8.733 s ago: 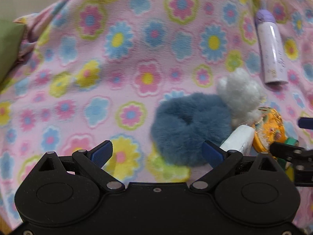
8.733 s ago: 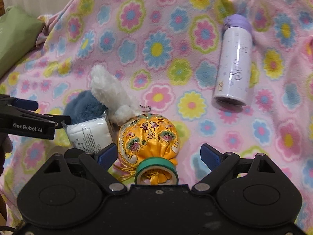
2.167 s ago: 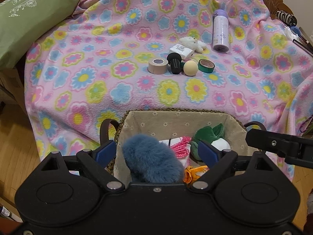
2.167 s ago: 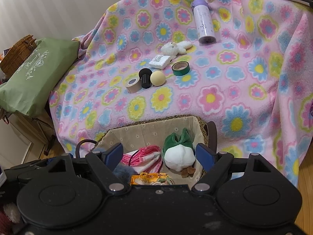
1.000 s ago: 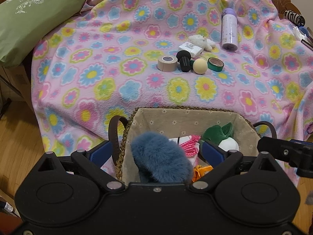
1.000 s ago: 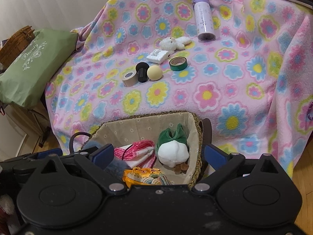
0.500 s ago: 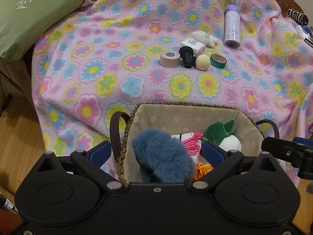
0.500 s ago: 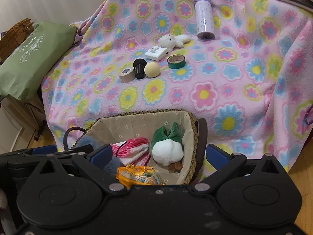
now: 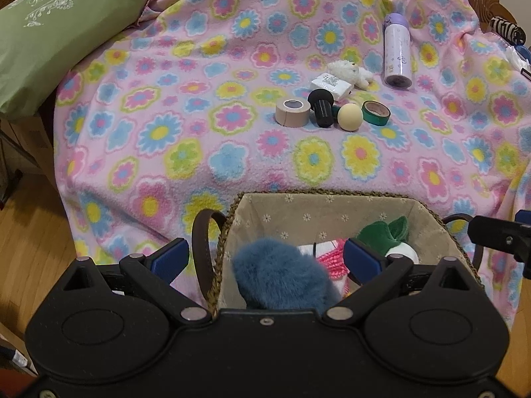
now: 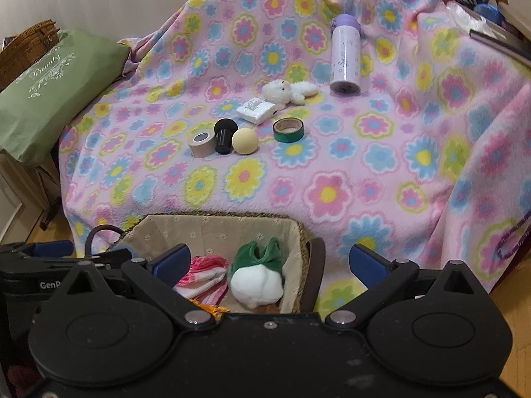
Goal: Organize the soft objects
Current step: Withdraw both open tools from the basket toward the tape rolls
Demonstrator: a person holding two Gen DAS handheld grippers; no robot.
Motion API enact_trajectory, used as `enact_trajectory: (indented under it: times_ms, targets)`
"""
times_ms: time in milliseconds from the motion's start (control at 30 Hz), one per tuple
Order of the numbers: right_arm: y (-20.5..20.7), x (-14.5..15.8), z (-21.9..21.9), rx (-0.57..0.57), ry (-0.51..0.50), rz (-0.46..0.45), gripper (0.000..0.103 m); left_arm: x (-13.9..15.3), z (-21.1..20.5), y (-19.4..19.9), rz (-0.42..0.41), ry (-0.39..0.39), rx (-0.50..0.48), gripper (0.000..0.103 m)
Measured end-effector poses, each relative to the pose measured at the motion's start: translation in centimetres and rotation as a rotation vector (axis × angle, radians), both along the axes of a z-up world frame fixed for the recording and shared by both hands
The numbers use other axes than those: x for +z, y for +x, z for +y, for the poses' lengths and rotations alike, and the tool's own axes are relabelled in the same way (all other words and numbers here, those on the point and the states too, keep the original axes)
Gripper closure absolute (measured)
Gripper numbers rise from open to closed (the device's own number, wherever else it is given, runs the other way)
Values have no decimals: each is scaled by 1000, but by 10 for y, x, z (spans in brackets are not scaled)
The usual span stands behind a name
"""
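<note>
A lined wicker basket (image 9: 328, 194) stands on the floor against the bed. In it lie a blue fluffy scrunchie (image 9: 282, 275), a pink cloth (image 10: 202, 273), a green-and-white plush (image 10: 257, 278) and a sliver of a yellow pouch (image 10: 209, 308). My left gripper (image 9: 264, 258) hangs open just above the scrunchie, its fingers wide apart and not touching it. Over the basket's right half my right gripper (image 10: 268, 263) is open and holds nothing. A white plush toy (image 10: 287, 91) lies far back on the flowered blanket (image 10: 332, 195).
Near the white plush lie a white packet (image 10: 257, 111), a green tape roll (image 10: 288, 130), a cream ball (image 10: 245, 142), a black knob (image 10: 225, 136), a beige tape roll (image 10: 201, 144) and a purple bottle (image 10: 345, 58). A green pillow (image 9: 49, 33) sits at the left.
The scrunchie and the yellow pouch went from the blanket into the basket. Over the last second both open grippers drew slightly back and up; the basket's contents stayed put.
</note>
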State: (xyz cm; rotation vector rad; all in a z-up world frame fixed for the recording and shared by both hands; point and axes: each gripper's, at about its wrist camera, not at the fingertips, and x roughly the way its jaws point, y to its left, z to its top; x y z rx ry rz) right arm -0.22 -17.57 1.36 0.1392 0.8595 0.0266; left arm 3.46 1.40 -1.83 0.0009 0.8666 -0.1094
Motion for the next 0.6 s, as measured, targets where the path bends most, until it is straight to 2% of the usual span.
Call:
enact_trajectory:
  times_ms: [600]
  targets:
    - [74,-19,-7,33,-53,11,0,-2,-1,82,-32,69,-50,4]
